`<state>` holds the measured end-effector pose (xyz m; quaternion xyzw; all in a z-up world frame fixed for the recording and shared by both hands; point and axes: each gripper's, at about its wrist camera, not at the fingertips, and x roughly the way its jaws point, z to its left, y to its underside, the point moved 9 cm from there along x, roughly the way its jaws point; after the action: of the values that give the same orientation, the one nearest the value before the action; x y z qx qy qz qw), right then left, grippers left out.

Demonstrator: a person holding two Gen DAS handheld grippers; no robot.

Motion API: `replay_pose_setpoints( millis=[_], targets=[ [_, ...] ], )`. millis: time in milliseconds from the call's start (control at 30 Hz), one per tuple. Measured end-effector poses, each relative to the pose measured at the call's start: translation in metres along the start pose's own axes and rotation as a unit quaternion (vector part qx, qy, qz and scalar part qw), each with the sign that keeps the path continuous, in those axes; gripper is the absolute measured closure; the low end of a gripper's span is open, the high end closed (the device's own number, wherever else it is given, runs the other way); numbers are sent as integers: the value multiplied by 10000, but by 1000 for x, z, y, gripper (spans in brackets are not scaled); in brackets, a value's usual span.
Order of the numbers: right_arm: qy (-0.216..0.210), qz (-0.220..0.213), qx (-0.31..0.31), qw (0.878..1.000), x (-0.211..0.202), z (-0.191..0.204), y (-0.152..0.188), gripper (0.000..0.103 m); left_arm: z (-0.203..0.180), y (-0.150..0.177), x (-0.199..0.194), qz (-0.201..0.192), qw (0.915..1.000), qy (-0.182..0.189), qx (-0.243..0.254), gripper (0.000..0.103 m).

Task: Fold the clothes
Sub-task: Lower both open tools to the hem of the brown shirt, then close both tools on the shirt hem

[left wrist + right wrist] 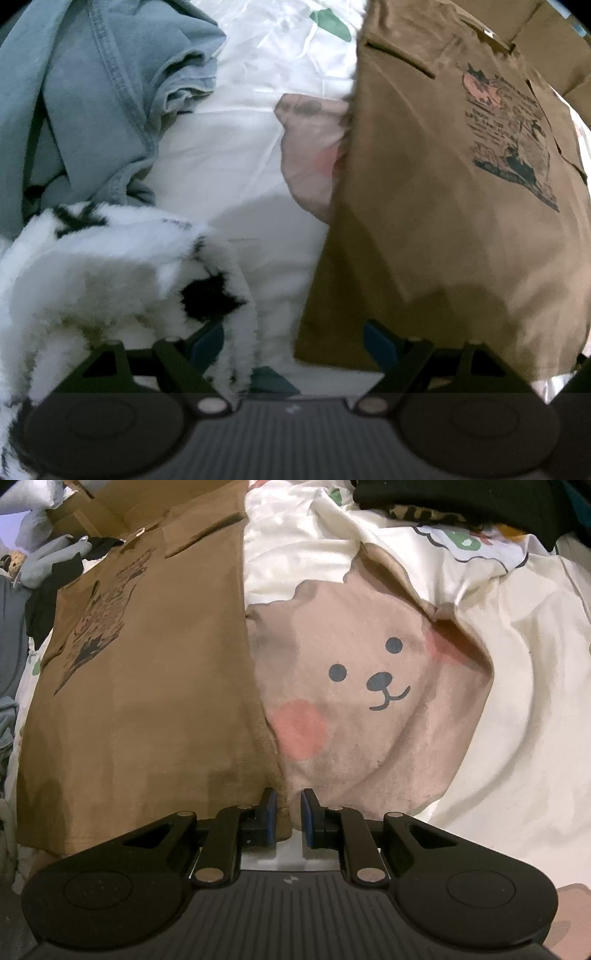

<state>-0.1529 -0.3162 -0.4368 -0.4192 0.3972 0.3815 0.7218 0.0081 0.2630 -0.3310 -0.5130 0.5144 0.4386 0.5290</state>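
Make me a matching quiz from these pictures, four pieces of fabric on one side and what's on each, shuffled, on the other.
Column one:
1. brown shirt
2. bedsheet
3. fluffy white fabric
4. blue-grey garment

Column two:
A. black blotches
B. bear face with pink cheeks
C. plain, with visible stitched seams
D. dark graphic print on the chest

Pairs: 1-D, 2-B, 3-A, 4-C

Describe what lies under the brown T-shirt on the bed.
The brown T-shirt lies on a white sheet printed with a bear face. It covers the bear's left edge; anything else underneath is hidden.
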Motion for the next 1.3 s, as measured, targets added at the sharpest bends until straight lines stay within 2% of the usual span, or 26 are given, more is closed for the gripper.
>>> replay_pose_setpoints(
  millis=[367, 633, 700, 733, 767, 900, 1033, 1100, 1167, 1233, 1300],
  targets=[
    [287, 5, -523, 9982, 3, 11, -1, 82, -18, 3, 5, 19, 9999, 52, 131, 18],
    [279, 438, -660, 9965, 11, 29, -1, 84, -13, 1, 5, -131, 9998, 127, -64, 18],
    [239, 463, -597, 9969, 11, 27, -2, 88, -10, -1, 5, -190, 9995, 176, -161, 19],
    [189, 494, -466, 9975, 11, 25, -2, 96, -8, -2, 5, -222, 9993, 209, -213, 21],
    [135, 529, -320, 9980, 11, 22, -3, 98, -7, -3, 6, -257, 9990, 257, -263, 22],
    [131, 667, -38, 9977, 7, 16, -3, 100, -6, -10, 7, -396, 9972, 452, -442, 33],
    [304, 665, 18, 9973, -2, 18, -5, 100, -6, -23, 2, -609, 9946, 646, -538, 33],
    [347, 685, -26, 9970, -3, 21, -6, 100, -8, -23, 10, -542, 9953, 669, -452, 34],
    [402, 710, -63, 9966, -5, 22, -7, 100, -8, -19, 21, -418, 9962, 681, -356, 40],
    [453, 724, -48, 9963, -7, 24, -8, 100, -8, -13, 33, -276, 9969, 686, -278, 50],
    [497, 736, -66, 9960, -7, 24, -9, 100, -7, -4, 45, -140, 9975, 647, -260, 52]
  ],
)
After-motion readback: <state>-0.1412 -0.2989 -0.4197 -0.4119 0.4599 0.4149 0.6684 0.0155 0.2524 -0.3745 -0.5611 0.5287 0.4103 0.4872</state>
